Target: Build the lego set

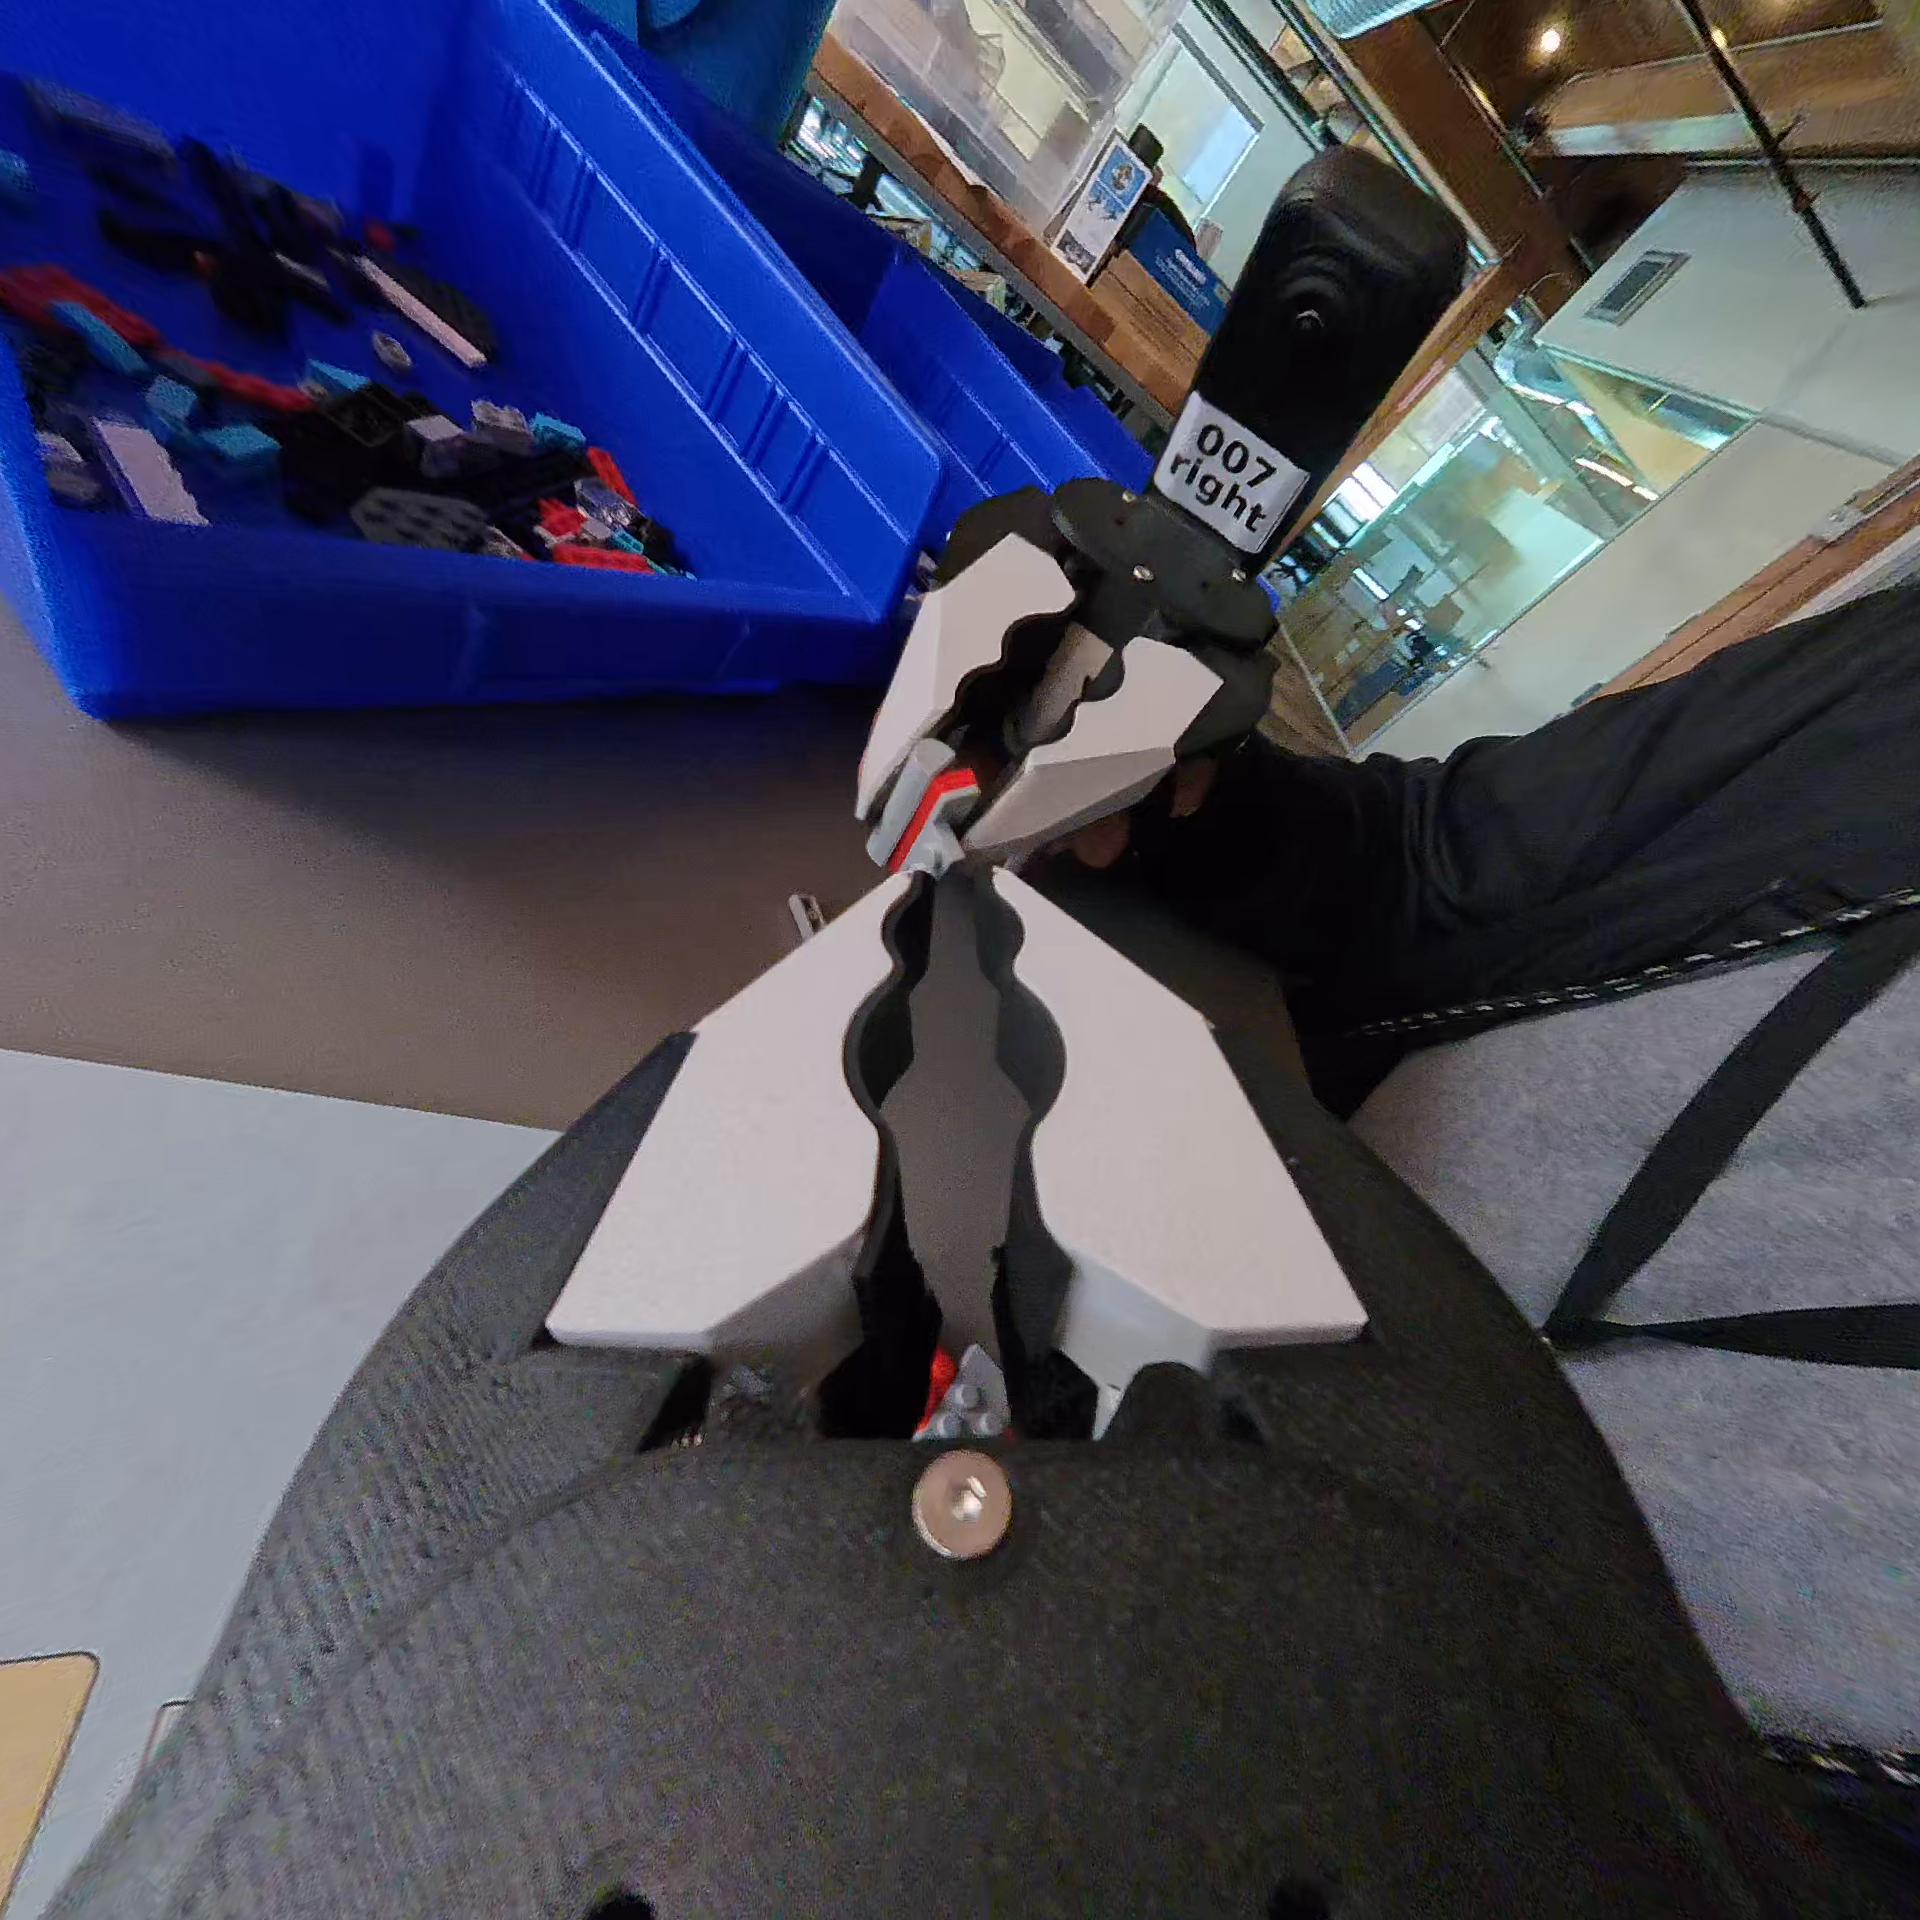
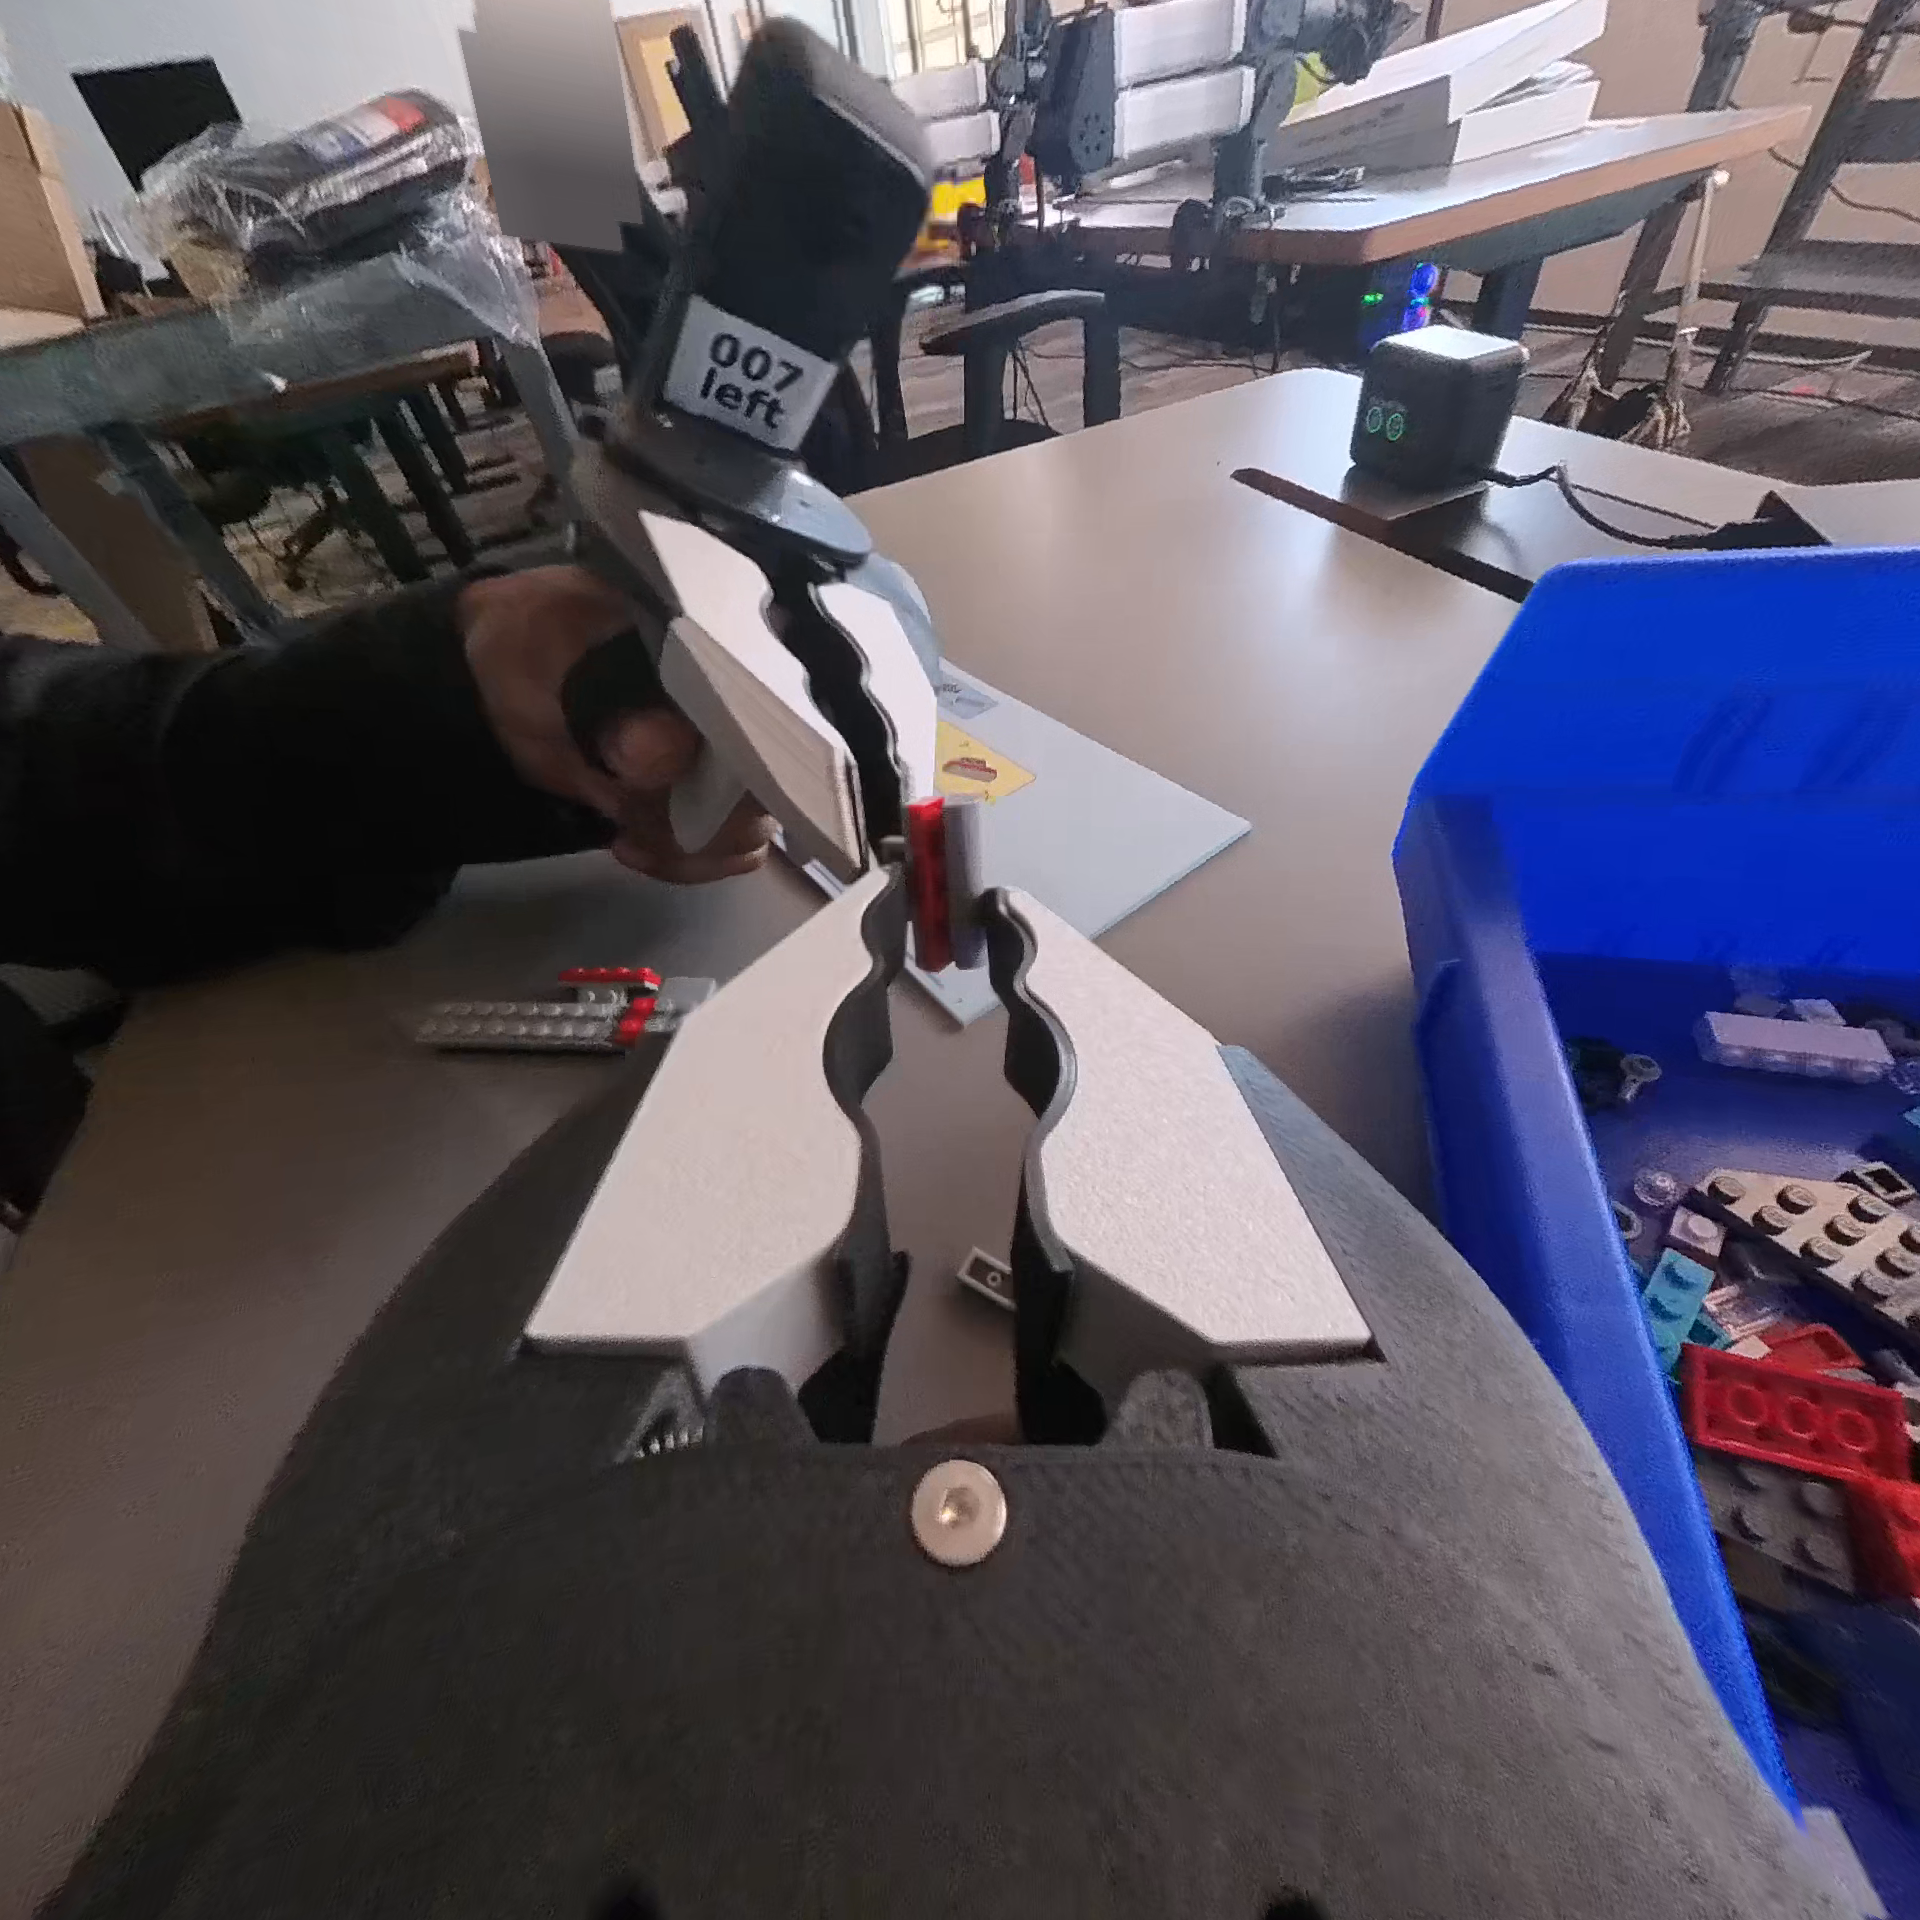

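red and grey brick stack [image 2: 943, 891], blue bin [image 2: 1558, 935]

White label, black print [image 1: 1226, 483]: camera stem of right gripper [image 1: 935, 821].
Matching label [image 2: 750, 390]: left gripper [image 2: 883, 847].
Booklet, yellow printed panel [image 2: 1081, 831]: mid-desk.
Black cube, green-lit display [image 2: 1439, 410]: far desk edge.

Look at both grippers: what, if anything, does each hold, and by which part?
The right gripper pinches a small red-and-grey lego piece by its lower end. The left gripper is shut at that piece's other end; its hold cannot be told.
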